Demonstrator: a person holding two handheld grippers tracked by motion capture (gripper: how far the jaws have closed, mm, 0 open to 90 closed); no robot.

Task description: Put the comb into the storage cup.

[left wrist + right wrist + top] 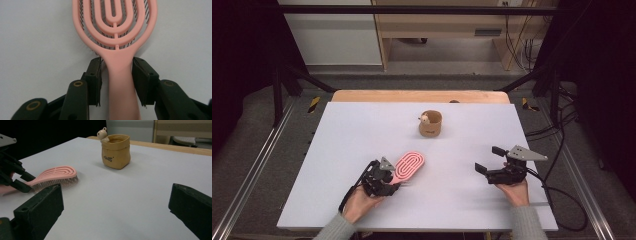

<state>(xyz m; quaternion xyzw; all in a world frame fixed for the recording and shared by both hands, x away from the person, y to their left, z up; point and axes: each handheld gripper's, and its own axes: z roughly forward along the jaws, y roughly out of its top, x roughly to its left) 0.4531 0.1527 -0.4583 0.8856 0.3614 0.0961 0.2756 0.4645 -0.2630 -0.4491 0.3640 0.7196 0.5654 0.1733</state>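
One pink hairbrush (409, 167), one tan pouch (430, 124), two tools

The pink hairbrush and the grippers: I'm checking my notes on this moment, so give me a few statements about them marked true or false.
1. The left gripper has its jaws on either side of the pink hairbrush handle. True.
2. The hairbrush lies with its bristles pointing up. False: the bristles face down onto the table.
3. The right gripper holds the tan pouch. False: it is open and apart from the pouch.
4. A small bear figure sits at the pouch's rim. True.
5. The hairbrush is inside the pouch. False: it lies on the table, nearer the person.
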